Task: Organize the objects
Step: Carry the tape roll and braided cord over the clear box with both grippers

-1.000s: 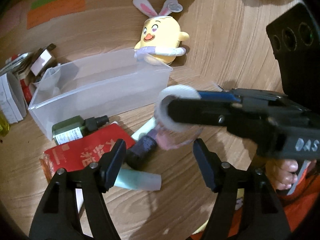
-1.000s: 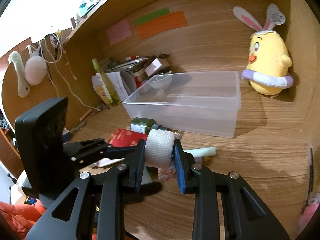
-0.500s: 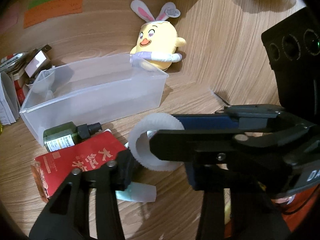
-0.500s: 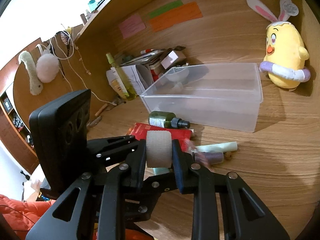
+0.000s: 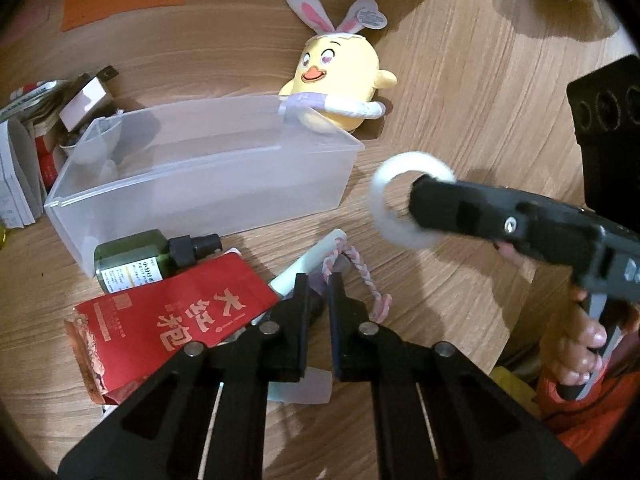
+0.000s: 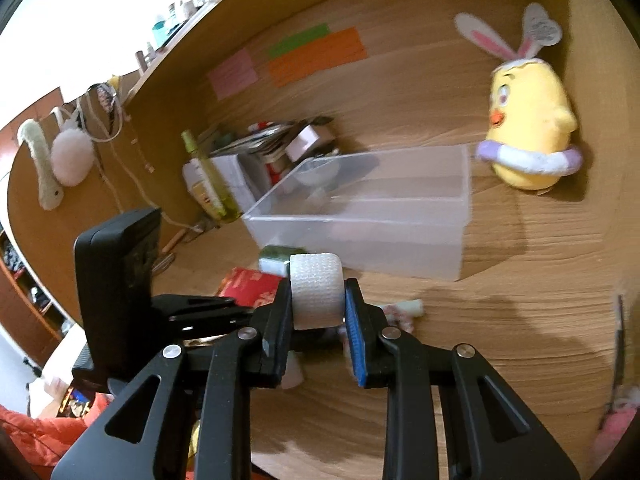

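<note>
One bin [image 5: 208,196], one plush chick [image 5: 340,80]

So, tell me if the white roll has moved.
Yes: the white roll shifted right, past the clear bin's near corner, in the left wrist view.

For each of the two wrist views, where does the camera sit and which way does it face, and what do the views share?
Left wrist: sits behind the left hand-held gripper, facing down at the red packet and bin; the right hand shows.
Right wrist: sits behind the right hand-held gripper, clamping a white roll, facing the bin; an orange sleeve shows.
Shared: bin, roll, plush chick, green bottle.
</note>
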`<state>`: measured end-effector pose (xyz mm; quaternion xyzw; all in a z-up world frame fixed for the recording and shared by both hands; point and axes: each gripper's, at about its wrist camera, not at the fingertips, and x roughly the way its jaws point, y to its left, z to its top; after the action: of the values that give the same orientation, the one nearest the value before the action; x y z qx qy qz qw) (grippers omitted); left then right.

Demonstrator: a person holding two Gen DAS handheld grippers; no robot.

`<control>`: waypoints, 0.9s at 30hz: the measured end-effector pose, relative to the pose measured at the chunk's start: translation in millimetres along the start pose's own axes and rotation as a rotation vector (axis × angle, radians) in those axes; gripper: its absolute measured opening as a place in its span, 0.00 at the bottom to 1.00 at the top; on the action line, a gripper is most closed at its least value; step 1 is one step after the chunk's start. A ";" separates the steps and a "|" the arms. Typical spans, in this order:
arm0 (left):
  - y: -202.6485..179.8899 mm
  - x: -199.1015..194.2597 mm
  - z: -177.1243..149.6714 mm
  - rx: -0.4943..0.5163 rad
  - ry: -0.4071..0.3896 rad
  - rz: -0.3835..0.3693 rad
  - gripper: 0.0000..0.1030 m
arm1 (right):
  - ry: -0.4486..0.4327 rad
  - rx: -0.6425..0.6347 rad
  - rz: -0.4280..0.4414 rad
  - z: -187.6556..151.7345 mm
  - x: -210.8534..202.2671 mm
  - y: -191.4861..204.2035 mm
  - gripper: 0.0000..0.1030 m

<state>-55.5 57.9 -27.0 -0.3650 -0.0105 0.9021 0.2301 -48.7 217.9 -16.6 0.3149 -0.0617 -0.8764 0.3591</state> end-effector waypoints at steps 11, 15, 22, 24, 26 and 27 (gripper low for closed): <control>-33.1 22.9 -3.0 0.064 0.129 -0.045 0.44 | 0.008 0.049 -0.144 -12.5 -15.3 -40.5 0.22; -39.9 39.6 -2.9 0.063 0.196 -0.044 0.49 | 0.020 0.055 -0.163 -17.8 -15.0 -47.6 0.22; -49.7 60.5 4.1 0.083 0.239 0.021 0.35 | 0.013 0.034 -0.179 -21.9 -16.0 -49.8 0.22; -50.0 63.6 4.4 0.096 0.230 0.045 0.18 | 0.015 0.037 -0.179 -23.4 -15.5 -51.4 0.22; -48.8 62.9 1.2 0.098 0.218 0.049 0.11 | 0.019 0.042 -0.178 -24.4 -14.4 -53.2 0.22; -49.0 62.4 0.1 0.100 0.208 0.054 0.11 | 0.021 0.045 -0.179 -24.8 -13.8 -54.0 0.22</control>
<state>-74.8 128.0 -58.6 -0.4448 0.0683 0.8646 0.2234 -58.3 269.7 -47.3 0.3363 -0.0491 -0.9000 0.2731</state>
